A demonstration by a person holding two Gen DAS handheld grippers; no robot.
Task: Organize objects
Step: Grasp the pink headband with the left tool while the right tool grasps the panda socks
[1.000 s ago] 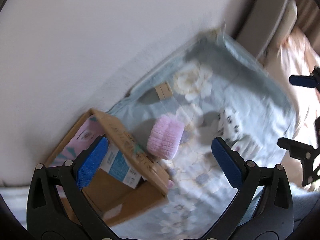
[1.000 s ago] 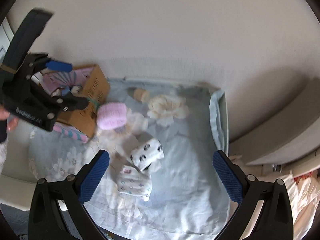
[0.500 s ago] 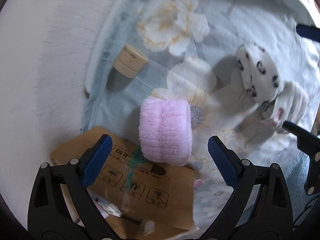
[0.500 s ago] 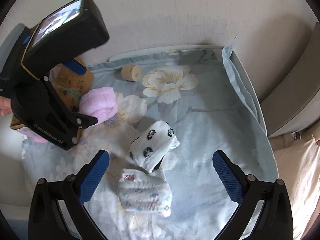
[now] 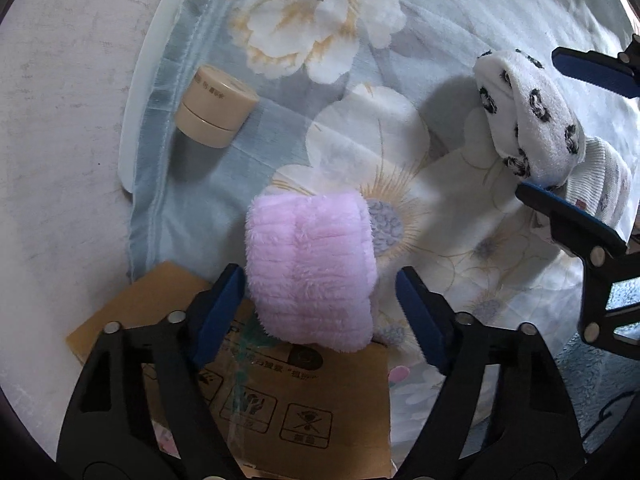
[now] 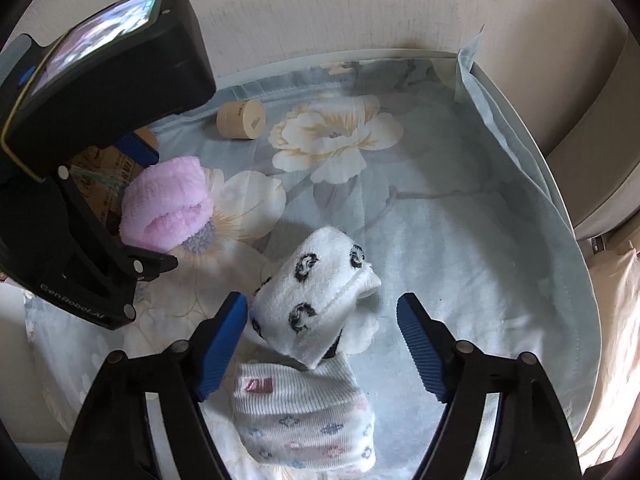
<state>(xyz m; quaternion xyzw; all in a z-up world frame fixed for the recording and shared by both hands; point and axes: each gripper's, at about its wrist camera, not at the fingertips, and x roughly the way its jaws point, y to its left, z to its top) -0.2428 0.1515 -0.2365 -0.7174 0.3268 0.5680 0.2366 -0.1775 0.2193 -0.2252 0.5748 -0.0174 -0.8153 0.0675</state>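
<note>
Your left gripper (image 5: 320,300) is closing around the pink fluffy roll (image 5: 310,268); its left pad is just at the fleece, the right pad not yet touching. That roll lies on the floral blanket (image 5: 400,60), its near end over the cardboard box (image 5: 280,400). Your right gripper (image 6: 324,328) is closing too, straddling the spotted sock roll (image 6: 312,304), which leans on the patterned sock roll (image 6: 304,420) nearer you. Far left lies a beige jar (image 6: 241,119) on its side.
</note>
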